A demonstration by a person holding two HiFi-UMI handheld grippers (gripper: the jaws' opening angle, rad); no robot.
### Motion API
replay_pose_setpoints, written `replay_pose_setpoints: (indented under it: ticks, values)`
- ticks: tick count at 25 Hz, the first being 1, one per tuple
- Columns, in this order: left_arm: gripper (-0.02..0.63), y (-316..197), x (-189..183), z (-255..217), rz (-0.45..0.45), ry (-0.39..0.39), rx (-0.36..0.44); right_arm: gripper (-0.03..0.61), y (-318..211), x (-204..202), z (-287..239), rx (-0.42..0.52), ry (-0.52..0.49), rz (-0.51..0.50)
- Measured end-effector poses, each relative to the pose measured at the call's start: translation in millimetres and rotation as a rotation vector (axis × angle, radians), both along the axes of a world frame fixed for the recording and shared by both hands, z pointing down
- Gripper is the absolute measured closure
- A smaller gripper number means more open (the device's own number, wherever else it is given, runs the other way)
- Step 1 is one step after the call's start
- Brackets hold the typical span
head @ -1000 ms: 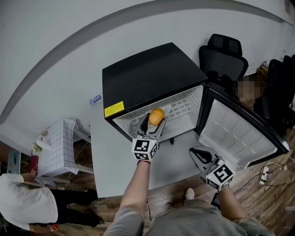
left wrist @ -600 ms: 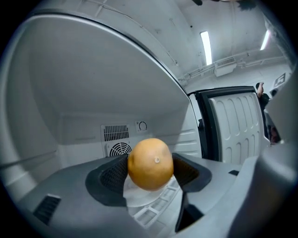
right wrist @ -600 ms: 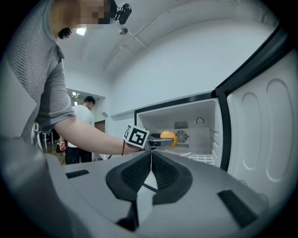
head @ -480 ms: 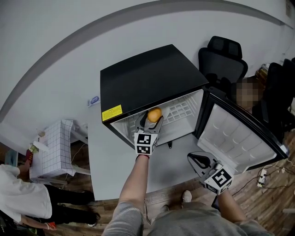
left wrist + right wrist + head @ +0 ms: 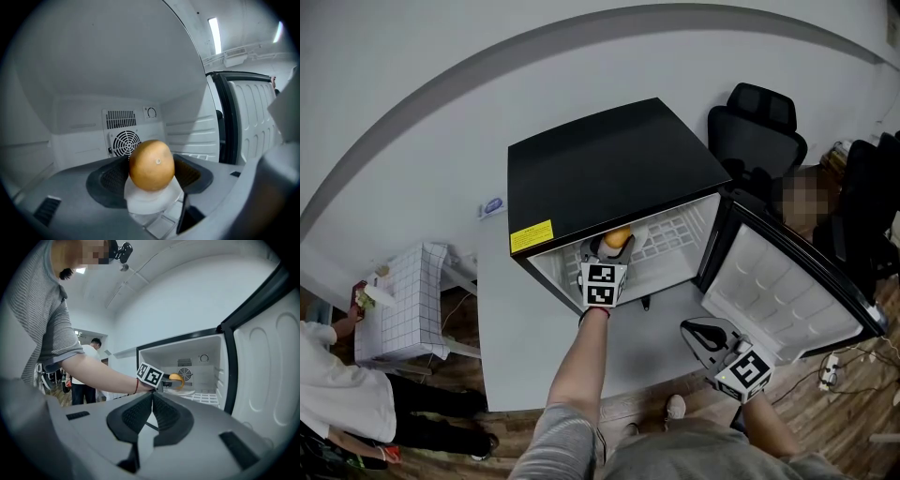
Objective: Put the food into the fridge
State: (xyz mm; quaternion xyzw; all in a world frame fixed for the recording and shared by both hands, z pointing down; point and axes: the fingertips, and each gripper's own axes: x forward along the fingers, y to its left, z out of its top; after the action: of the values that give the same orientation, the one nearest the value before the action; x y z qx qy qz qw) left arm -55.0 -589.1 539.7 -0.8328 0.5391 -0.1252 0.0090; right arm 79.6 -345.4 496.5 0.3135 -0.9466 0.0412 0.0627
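A small black fridge [image 5: 609, 164] stands on the grey table with its door [image 5: 787, 291] swung open to the right. My left gripper [image 5: 612, 246] reaches into the white compartment, shut on an orange-brown round fruit [image 5: 151, 165] that sits over a white plate [image 5: 152, 200]. The fruit [image 5: 618, 237] shows just under the fridge's top edge. A fan grille [image 5: 126, 142] and a dial mark the back wall. My right gripper [image 5: 705, 335] hovers outside near the table's front edge, its jaws pressed together with nothing between them [image 5: 151, 416].
Black office chairs [image 5: 759, 127] stand behind the fridge at the right. A white gridded box [image 5: 403, 300] sits on the floor at the left, with a person in white [image 5: 337, 394] beside it. Bare grey tabletop [image 5: 525, 337] lies in front of the fridge.
My left gripper has pushed the fruit deeper into the fridge, so it now sits under the top edge. The right gripper has barely moved.
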Motion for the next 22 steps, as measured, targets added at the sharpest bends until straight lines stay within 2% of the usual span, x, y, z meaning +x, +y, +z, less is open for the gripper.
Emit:
replay_pose_setpoints:
  ticks: [4, 7, 13, 22]
  values:
    - [0.288, -4, 3, 3, 0.0, -0.001, -0.007, 0.565, 0, 0, 2, -0.006, 0.004, -0.008]
    - [0.183, -5, 3, 2, -0.006, 0.0, 0.0, 0.565, 3, -2, 2, -0.005, 0.015, -0.03]
    - [0.179, 0, -2, 3, -0.004, -0.015, -0.02, 0.565, 1, -3, -1, -0.003, -0.002, -0.009]
    - [0.179, 26, 7, -21, 0.04, -0.003, 0.048, 0.565, 9, -14, -3, -0.001, -0.006, -0.024]
